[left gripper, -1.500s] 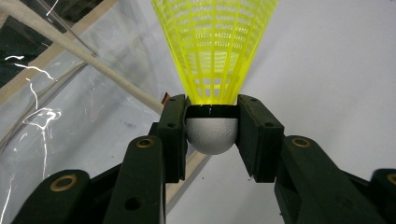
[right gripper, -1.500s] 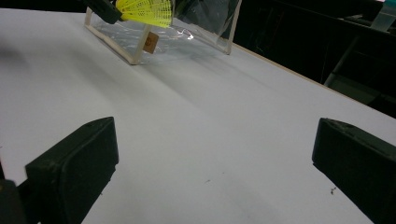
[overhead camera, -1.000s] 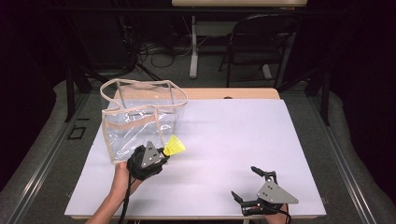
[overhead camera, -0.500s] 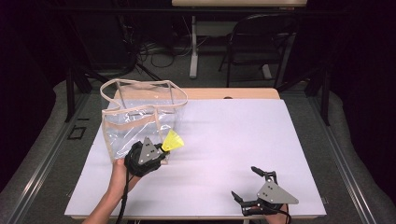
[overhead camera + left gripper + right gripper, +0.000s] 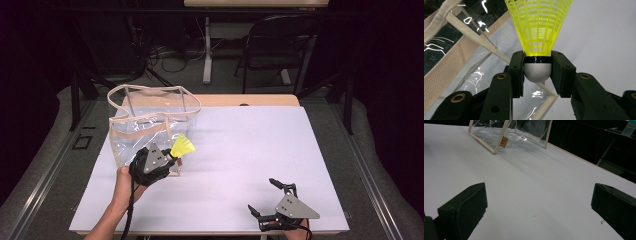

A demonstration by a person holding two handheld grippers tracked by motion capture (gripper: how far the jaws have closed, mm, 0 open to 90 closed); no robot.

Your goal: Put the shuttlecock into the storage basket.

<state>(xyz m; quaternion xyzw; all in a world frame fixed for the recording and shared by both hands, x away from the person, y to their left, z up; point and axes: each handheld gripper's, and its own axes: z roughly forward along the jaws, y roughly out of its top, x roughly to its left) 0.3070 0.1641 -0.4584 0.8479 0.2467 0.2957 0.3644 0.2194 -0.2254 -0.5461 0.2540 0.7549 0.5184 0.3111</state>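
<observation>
Shuttlecock: yellow mesh skirt, white rounded cork base. Your left gripper has it clamped by the base, one black pad on each side, skirt pointing away from your hand. In the left gripper view the shuttlecock stands upright between the pads, the base showing below them. It is held off the table, just in front of the bag's near wall.

Bag: clear plastic with beige fabric trim and a looped handle, standing open-topped at the table's far left. In the right gripper view the bag sits at the far end of the white surface, a small orange tag on its near edge.

Table: white top, wooden edge at the back.

Your right gripper: rests at the near right of the table, jaws spread wide, nothing between them, well apart from the bag.

Chair: dark, behind the table.
</observation>
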